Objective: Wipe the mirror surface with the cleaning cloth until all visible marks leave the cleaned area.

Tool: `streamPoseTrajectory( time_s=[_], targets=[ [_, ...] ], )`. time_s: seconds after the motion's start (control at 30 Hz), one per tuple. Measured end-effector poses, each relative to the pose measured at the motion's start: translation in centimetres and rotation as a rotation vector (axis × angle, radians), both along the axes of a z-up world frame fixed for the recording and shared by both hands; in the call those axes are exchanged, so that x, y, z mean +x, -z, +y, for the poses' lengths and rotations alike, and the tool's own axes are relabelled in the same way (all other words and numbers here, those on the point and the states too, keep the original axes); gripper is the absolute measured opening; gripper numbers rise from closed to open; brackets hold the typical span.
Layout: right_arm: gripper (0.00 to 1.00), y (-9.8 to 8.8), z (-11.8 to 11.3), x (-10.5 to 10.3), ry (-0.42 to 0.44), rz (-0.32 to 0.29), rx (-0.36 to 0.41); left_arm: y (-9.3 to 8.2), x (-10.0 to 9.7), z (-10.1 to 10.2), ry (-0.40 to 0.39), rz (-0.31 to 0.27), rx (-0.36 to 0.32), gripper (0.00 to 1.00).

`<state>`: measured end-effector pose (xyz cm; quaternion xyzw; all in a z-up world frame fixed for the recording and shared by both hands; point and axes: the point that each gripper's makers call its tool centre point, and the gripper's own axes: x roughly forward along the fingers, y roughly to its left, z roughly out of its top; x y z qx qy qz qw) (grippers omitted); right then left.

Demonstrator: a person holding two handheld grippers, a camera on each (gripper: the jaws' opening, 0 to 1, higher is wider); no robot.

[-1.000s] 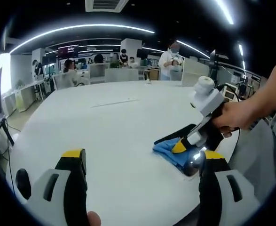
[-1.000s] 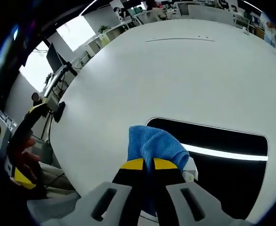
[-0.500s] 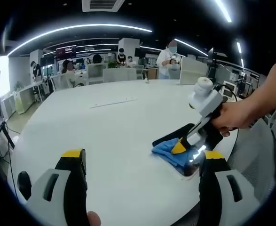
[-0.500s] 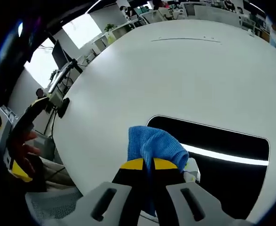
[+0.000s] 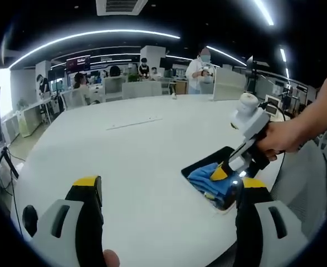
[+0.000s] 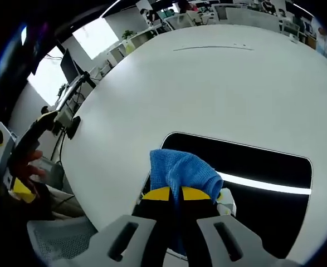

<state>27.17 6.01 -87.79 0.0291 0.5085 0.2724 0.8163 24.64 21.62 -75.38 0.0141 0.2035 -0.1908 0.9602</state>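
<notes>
The right gripper (image 6: pixel 176 194) clamps the blue cleaning cloth (image 6: pixel 181 174) against the mirror (image 6: pixel 263 167) (dark, flat on the white table (image 6: pixel 208 89)); the left gripper (image 5: pixel 169 192) hovers with jaws spread.

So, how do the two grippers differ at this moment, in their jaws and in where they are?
The right gripper has its jaws shut on the blue cleaning cloth, while the left gripper has its jaws wide apart and holds nothing. The right gripper works over the dark mirror, with the cloth on its near end; the left gripper hangs above the bare white table, beside the mirror. Both have yellow-tipped black jaws.
</notes>
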Motion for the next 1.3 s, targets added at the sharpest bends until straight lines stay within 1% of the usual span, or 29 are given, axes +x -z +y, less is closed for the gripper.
streamPoseTrajectory(
  time_s=[0.1, 0.2, 0.4, 0.57, 0.67, 0.93, 1.03, 1.13, 1.2, 1.3],
  targets=[
    [0.0, 0.0, -1.1, 0.0, 0.007, -0.001, -0.005, 0.2, -0.1, 0.0, 0.003, 0.005, -0.004, 0.99],
    [0.0, 0.0, -2.4, 0.0, 0.03, 0.004, 0.0, 0.9, -0.5, -0.4, 0.026, 0.021, -0.019, 0.99],
    [0.0, 0.0, -4.3, 0.0, 0.052, 0.011, -0.002, 1.5, -0.8, -0.9, 0.046, 0.032, -0.025, 0.99],
    [0.0, 0.0, -5.7, -0.2, 0.067, 0.018, -0.004, 2.0, -1.0, -1.0, 0.063, 0.03, -0.026, 0.99],
    [0.0, 0.0, -6.4, -0.3, 0.076, 0.022, -0.002, 2.8, -1.1, -0.5, 0.06, 0.043, -0.02, 0.99],
    [0.0, 0.0, -8.6, -0.3, 0.089, 0.02, -0.009, 2.5, -1.0, 0.2, 0.046, 0.039, -0.027, 0.99],
    [0.0, 0.0, -9.2, -0.2, 0.096, 0.021, -0.012, 2.4, -1.2, 0.0, 0.047, 0.042, -0.024, 0.99],
    [0.0, 0.0, -10.2, -0.1, 0.099, 0.012, -0.025, 2.4, -1.4, -0.2, 0.051, 0.044, -0.025, 0.99],
    [0.0, 0.0, -11.1, 0.1, 0.11, 0.013, -0.027, 2.3, -1.5, -0.6, 0.066, 0.047, -0.041, 0.99],
    [0.0, 0.0, -12.2, 0.2, 0.124, 0.014, -0.034, 2.4, -1.6, -0.9, 0.073, 0.053, -0.034, 0.99]
  ],
)
